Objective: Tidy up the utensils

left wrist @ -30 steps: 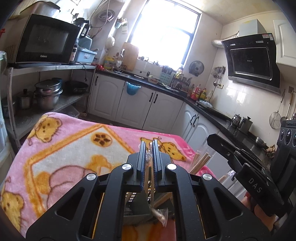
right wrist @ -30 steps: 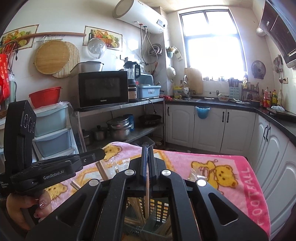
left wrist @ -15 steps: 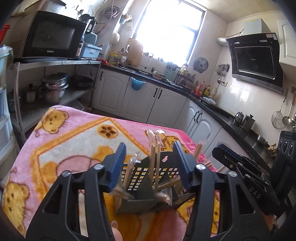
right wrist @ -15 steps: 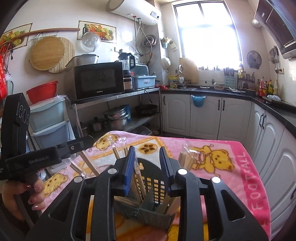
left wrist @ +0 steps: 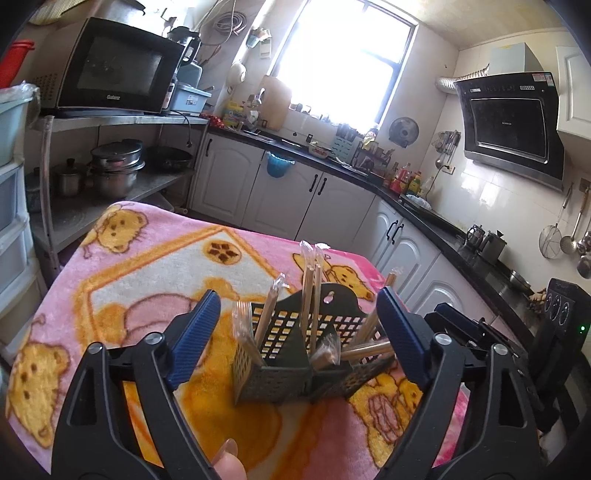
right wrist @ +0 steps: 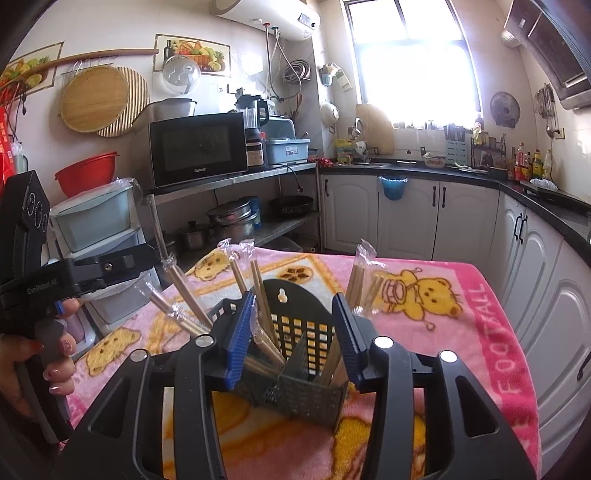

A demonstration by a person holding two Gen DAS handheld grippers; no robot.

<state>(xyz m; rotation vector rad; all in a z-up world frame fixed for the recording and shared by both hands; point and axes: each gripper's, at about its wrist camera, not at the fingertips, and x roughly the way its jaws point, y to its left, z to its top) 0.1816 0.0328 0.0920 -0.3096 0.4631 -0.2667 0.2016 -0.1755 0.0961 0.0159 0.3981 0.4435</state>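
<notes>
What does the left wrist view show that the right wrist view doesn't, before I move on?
Only the left wrist view: the whole range hood, kettles on the counter, hanging ladles.
Only the right wrist view: the water heater, red basin, round boards on the wall.
Both: the dark utensil caddy holding wrapped chopsticks on the pink blanket, the microwave, both grippers opening, pads off everything.

Fleecy pink blanket; dark perforated plastic caddy; wooden chopsticks, clear glossy wrappers.
</notes>
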